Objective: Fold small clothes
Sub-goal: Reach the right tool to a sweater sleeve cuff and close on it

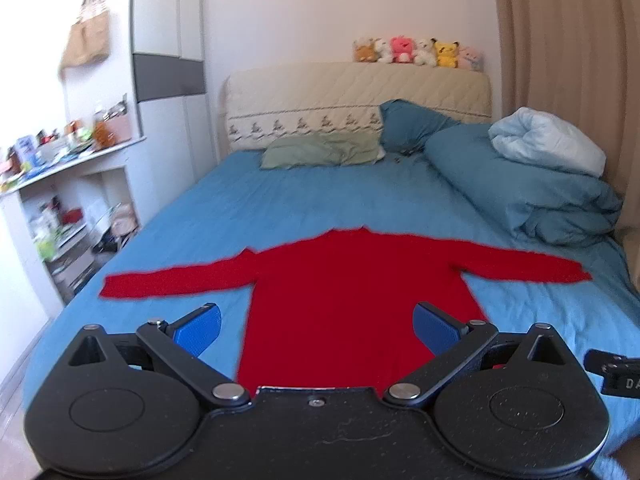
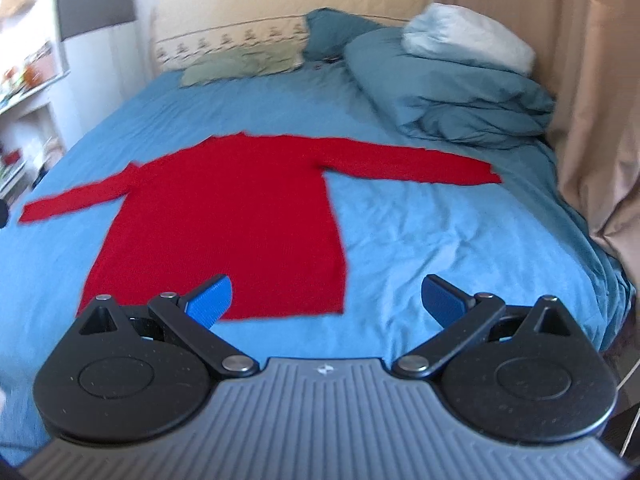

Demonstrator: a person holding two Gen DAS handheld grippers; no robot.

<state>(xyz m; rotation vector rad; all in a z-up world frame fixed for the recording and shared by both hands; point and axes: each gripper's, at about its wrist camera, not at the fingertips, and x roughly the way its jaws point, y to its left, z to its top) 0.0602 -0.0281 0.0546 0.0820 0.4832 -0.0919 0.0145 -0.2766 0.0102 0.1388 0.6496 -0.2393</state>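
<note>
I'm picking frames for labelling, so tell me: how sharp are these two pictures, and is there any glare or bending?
Left wrist view: the red sweater has soft edges, shelves at left are washed out by daylight, and the fisheye curves the wardrobe. Right wrist view: blurrier overall, the blue bedsheet smeared, while the right gripper close up stays crisp.

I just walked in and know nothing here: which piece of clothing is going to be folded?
Look at the big bed with the blue sheet. Near its foot lies a bright red long-sleeved knit top, spread flat with both sleeves out. It is the only red thing on the bed.
</note>
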